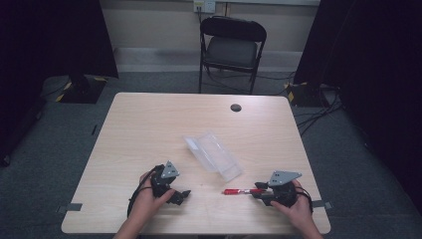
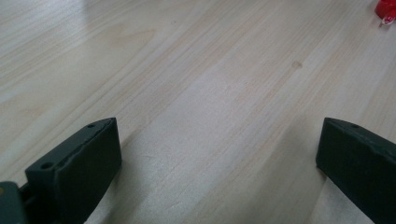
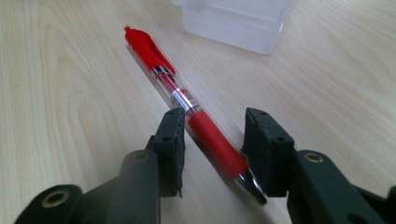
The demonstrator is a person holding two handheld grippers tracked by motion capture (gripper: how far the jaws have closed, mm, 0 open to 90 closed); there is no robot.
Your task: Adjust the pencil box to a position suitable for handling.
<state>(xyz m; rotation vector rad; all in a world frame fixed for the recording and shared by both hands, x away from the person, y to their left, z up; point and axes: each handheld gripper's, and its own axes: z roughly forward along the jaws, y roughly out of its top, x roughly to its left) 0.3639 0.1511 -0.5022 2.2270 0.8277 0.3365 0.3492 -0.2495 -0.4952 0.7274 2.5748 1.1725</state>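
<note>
Red pen [image 3: 187,105] lies on wooden table [image 1: 149,129], near right, between right gripper [image 3: 212,140] jaws, partly closed around its grip end, contact unclear. Left gripper [image 2: 217,163] wide open, empty, near left. Clear case [image 1: 213,155] mid-table.

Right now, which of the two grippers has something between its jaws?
The right gripper: a red pen lies on the table between its jaws. The left gripper has wide-open jaws over bare wood.

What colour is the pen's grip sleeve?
Red, like its clip; the barrel between is clear. The pen shows best in the right gripper view.
</note>
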